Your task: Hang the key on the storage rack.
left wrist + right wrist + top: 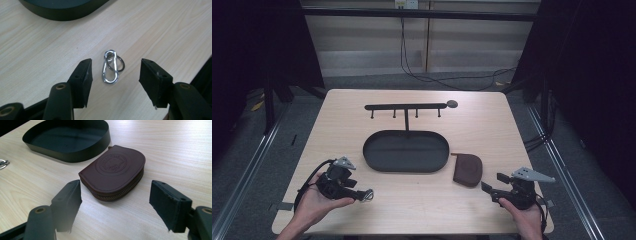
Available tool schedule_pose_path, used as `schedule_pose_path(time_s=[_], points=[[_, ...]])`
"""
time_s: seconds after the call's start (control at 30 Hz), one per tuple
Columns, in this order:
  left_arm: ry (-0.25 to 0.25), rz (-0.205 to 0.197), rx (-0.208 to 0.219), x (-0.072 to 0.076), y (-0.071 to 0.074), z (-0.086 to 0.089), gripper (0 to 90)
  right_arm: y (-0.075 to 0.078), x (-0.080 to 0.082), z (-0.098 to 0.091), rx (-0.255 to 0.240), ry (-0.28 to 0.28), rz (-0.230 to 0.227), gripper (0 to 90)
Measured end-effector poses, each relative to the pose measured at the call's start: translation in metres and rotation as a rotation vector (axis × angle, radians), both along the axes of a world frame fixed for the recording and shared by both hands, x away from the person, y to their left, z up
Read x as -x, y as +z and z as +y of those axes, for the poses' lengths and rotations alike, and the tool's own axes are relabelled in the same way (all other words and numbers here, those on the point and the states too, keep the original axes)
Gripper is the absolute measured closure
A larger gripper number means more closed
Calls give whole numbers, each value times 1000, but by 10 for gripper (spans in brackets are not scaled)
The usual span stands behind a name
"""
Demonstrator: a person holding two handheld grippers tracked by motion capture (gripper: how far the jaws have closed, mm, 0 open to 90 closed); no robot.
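The counter [422, 200] is a pale wood-grain top with rounded corners. Near its middle lies a black oval tray [406, 151] with a low wall. Behind the tray, towards the far edge, a black rack [407, 107] with a crossbar and four short pegs rises from a thin post. Just to the right of the tray lies a brown zipped pouch [467, 169] with an embossed round mark, flat on the wood. Left of the tray's near side, a silver carabiner [110, 70] with a ring on it rests on the counter.
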State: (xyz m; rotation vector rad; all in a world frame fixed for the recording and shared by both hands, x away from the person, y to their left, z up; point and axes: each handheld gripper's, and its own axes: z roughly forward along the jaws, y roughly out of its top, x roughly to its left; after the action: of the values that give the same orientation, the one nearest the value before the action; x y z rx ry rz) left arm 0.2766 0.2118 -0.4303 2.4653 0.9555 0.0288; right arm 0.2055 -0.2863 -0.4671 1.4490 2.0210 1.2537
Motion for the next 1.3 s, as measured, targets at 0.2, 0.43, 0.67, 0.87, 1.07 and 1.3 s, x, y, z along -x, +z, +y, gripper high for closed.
schedule_pose_path(time_s=[0.2,0.43,0.67,0.87,1.07,1.3], points=[[-8,44,-55,-8,-1,-9,498,0,0,0,-5,4,9,254],[-10,115,-87,-20,-5,-13,520,-1,-1,1,-6,16,14,254],[-18,174,-104,-30,-13,-16,572,-2,-2,1,-7,23,25,251],[-50,203,-139,-35,-14,-25,643,-3,-3,2,-3,30,38,252],[-65,230,-195,-37,-19,-34,648,-3,-2,2,-7,34,38,251],[-75,239,-227,-38,-26,-38,623,-3,-3,2,-7,39,41,250]])
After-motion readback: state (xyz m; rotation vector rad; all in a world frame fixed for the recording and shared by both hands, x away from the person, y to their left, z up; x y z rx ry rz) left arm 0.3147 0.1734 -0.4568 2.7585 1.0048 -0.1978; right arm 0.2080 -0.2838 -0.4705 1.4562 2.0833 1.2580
